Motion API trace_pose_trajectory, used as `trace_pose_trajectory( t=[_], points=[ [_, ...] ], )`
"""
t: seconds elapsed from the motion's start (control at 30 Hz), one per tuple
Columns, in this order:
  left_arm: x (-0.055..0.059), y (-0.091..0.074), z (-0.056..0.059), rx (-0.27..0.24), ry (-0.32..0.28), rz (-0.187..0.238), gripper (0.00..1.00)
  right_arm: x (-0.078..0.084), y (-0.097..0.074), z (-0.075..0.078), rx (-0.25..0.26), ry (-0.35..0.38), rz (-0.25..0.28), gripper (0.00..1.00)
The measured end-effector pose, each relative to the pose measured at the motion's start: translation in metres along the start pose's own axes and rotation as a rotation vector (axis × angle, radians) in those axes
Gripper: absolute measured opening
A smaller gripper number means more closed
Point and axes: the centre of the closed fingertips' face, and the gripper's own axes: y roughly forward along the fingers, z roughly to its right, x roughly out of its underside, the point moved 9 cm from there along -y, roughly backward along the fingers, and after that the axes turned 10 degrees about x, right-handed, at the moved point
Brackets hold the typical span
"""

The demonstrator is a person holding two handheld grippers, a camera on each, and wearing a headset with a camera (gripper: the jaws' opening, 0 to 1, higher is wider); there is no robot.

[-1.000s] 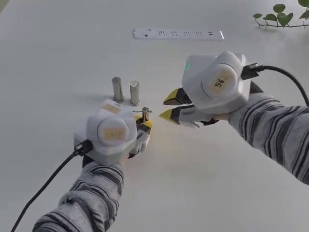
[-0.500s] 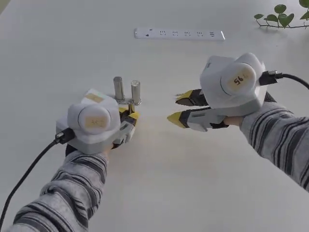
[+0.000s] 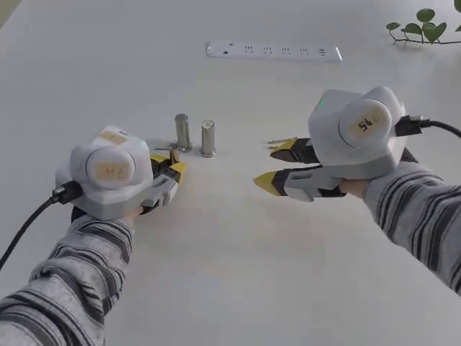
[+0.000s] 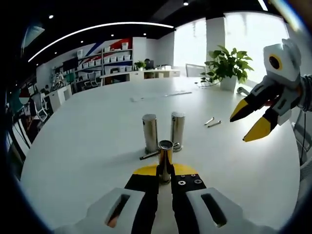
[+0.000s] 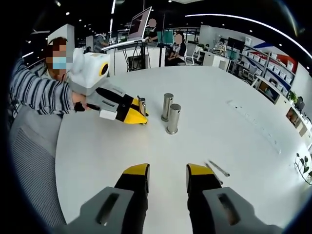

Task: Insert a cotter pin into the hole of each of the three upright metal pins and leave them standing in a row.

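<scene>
While left gripper (image 4: 165,171) pinches upright metal pin (image 4: 165,148) — right gripper (image 5: 168,171) jaws spread wide.

We worked at a wide white counter (image 3: 238,281), a power strip (image 3: 274,51) far off, a potted plant (image 4: 225,66) beside bright windows (image 4: 192,44), and shelves (image 4: 100,63) far left.

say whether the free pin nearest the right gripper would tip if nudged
The metal pin stands tall on a narrow base, so a high nudge likely topples it. Being round, it would probably roll on the smooth table. It looks solid, likely heavy.
</scene>
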Motion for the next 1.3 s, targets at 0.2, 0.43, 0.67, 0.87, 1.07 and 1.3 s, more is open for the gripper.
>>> trace_pose_trajectory(
  t=[0.2, 0.43, 0.67, 0.87, 1.07, 1.3],
  points=[
    [0.0017, -0.0001, -0.0018, 0.011, 0.013, -0.002, 0.05, -0.0006, 0.0000, -0.0001, 0.005, 0.012, 0.007, 0.27],
    [0.0022, -0.0001, -0.0015, 0.020, 0.016, 0.006, 0.05, 0.0038, 0.0020, 0.0012, 0.006, 0.036, -0.004, 0.27],
    [0.0021, 0.0007, -0.0019, 0.014, 0.000, 0.011, 0.06, 0.0040, 0.0014, -0.0012, 0.007, 0.054, 0.000, 0.27],
    [0.0033, 0.0019, -0.0016, 0.007, -0.012, 0.007, 0.06, 0.0038, 0.0011, -0.0023, 0.010, 0.068, 0.001, 0.28],
    [0.0077, 0.0013, -0.0017, -0.002, -0.017, -0.014, 0.14, 0.0047, 0.0010, -0.0014, 0.009, 0.089, 0.002, 0.28],
    [0.0038, -0.0049, -0.0002, 0.017, -0.026, 0.010, 0.26, 0.0042, 0.0045, 0.0001, 0.005, 0.129, 0.025, 0.30]
  ],
)
